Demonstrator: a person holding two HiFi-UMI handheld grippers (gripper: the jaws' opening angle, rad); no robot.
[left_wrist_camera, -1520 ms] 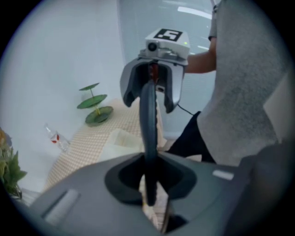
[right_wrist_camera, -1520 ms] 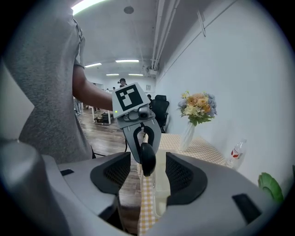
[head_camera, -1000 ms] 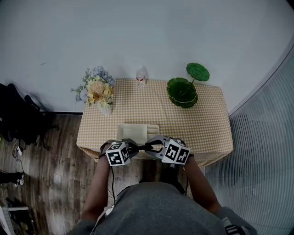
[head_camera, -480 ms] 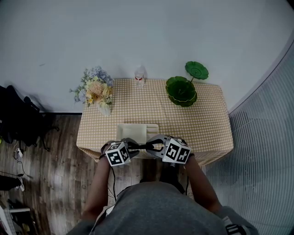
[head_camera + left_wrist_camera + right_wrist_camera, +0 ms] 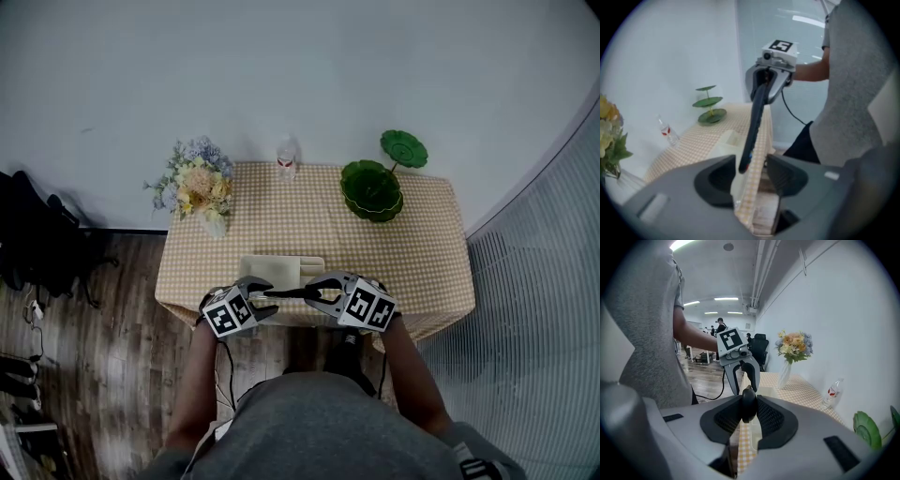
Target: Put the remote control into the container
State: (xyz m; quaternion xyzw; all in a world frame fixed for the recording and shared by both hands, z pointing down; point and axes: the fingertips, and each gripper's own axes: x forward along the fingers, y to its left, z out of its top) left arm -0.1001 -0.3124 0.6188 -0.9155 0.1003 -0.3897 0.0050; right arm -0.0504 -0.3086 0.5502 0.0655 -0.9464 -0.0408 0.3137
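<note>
Status: task not complete. The remote control (image 5: 292, 293) is in the air, lying roughly level between the two tools above the near edge of the table (image 5: 417, 255), and no part of it has entered the container (image 5: 281, 266). The container sits on the checked cloth at the middle of the near edge, just beyond the remote, and nothing can be made out inside it. The right gripper (image 5: 749, 411) is clenched on one end of the remote, its ribbed pads pressing both sides. The left gripper (image 5: 750, 176) has just been opening its jaws. They now stand wide, the remote's other end reaches between them, and a clear gap on one side shows it is released there. Judgement: the remote is now carried by the right gripper alone, as in a hand-over. Still to do: bring it forward over the container, lower it in and let go. The flowers (image 5: 198, 186) at the far left corner, the bottle (image 5: 287, 158) at the far edge and the green dishes (image 5: 373, 188) towards the far right corner all stand well apart from the work.
</note>
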